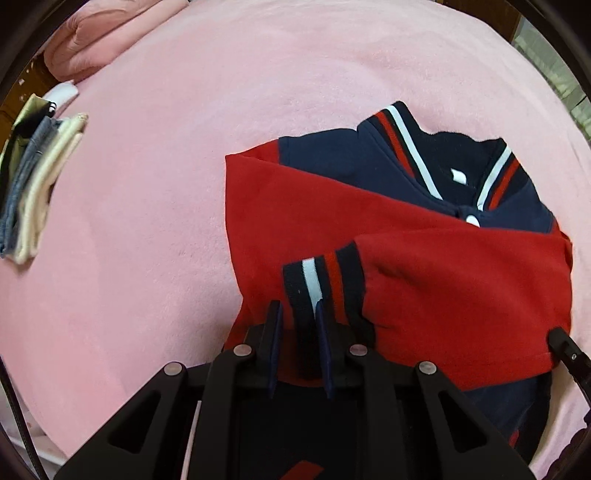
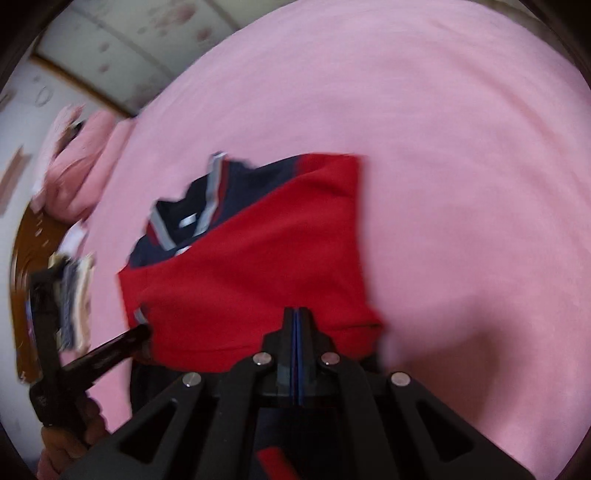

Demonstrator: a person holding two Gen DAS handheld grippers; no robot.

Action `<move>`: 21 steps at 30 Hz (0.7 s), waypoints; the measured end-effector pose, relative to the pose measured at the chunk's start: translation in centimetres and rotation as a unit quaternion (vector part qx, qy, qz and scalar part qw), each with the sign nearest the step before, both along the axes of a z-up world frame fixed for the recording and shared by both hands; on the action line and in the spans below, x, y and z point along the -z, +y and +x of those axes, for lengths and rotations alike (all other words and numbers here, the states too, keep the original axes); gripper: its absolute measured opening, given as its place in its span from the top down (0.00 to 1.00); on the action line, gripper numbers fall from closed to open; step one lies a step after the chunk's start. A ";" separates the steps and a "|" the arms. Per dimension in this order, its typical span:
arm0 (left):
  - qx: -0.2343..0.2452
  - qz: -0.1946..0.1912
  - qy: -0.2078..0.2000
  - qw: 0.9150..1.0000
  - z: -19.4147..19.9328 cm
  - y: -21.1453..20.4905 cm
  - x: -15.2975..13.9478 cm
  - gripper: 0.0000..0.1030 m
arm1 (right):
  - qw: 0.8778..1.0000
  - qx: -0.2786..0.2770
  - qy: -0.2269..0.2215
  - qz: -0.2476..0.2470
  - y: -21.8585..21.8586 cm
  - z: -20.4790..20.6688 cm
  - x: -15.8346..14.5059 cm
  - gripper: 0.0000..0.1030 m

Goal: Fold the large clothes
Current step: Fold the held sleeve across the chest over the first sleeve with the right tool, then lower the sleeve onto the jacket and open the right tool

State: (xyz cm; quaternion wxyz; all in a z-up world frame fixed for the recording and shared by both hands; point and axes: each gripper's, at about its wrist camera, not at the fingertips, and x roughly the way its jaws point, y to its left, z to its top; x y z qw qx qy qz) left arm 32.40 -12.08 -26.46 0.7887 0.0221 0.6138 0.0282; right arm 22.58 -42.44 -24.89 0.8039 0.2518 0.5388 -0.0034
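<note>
Jacket point(image 1: 388, 236) is lying on the pink blanket point(image 1: 166, 184), navy body with red sleeves, both sleeves folded across the front. Striped collar point(image 1: 402, 147) is sitting at the far end, away from both tongs.

Left gripper point(image 1: 297, 310) is hovering over the near edge of the jacket, fingers parted a little. The striped cuff point(image 1: 321, 284) of the upper sleeve is lying right at the fingertips, its lower edge running down into the gap between them. Cannot tell whether the pads are actually pinching it; a gap is showing on each side of the cloth.

Right gripper point(image 2: 297, 314) is sitting with its fingers pressed flat together, only a thin blue line showing between the pads. Its tips are overlapping the near edge of the red sleeve point(image 2: 258, 277); whether any cloth is caught in there, cannot tell. This view is blurred.

From the right wrist, the left gripper's tip is showing at the jacket's left side, touching near the cuff, with the person's hand point(image 2: 70, 439) gripping its handle.

Far left of the left gripper, a stack of folded clothes point(image 1: 33, 192) is resting at the blanket's edge. Beyond that, a pink bundle point(image 1: 99, 33) is sitting at the far corner.
</note>
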 end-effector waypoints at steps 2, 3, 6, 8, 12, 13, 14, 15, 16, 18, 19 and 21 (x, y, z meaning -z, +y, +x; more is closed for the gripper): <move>0.000 -0.005 0.000 1.000 0.0 -0.1 0.1 0.83 | 0.999 0.028 0.007 -0.027 -1.2 -0.8 0.3 1.00; -0.002 -0.007 -0.002 1.000 -0.1 -0.1 0.0 0.83 | 0.999 0.036 0.007 -0.025 -1.7 -1.0 0.3 1.00; -0.008 -0.011 -0.006 1.000 -1.3 0.6 -0.6 0.83 | 0.996 0.047 0.019 -0.067 -1.8 -1.3 -0.6 1.00; -0.025 -0.021 0.002 0.999 -1.8 1.0 -1.3 0.85 | 0.995 0.035 0.032 -0.091 -1.7 -1.5 -1.2 1.00; -0.035 -0.035 -0.002 0.999 -2.8 1.2 -4.1 0.85 | 0.997 0.039 0.039 -0.059 -1.6 -2.1 -2.6 1.00; -0.031 -0.034 -0.002 0.999 -3.3 0.8 -4.6 0.85 | 0.997 0.039 0.038 -0.055 -2.0 -2.1 -2.9 1.00; -0.023 -0.035 -0.001 0.999 -3.6 0.5 -5.1 0.85 | 0.997 0.039 0.036 -0.054 -1.5 -2.1 -3.6 1.00; -0.011 -0.040 -0.001 0.999 -4.0 0.0 -5.7 0.85 | 0.997 0.037 0.034 -0.054 -1.1 -2.1 -4.0 1.00; -0.004 -0.041 -0.001 0.999 -4.3 -0.5 -6.2 0.85 | 0.998 0.033 0.030 -0.053 -0.5 -2.0 -4.4 0.97; 0.014 -0.035 -0.002 0.999 -5.1 -1.4 -7.2 0.77 | 0.998 0.024 0.022 -0.057 0.6 -1.7 -5.3 0.97; 0.022 -0.028 -0.003 0.999 -5.5 -2.0 -7.6 0.69 | 0.998 0.018 0.019 -0.058 1.0 -1.7 -5.7 0.97; 0.036 -0.021 -0.011 0.999 -5.9 -2.1 -8.5 0.55 | 0.998 0.000 0.016 -0.062 2.1 -1.5 -6.4 0.97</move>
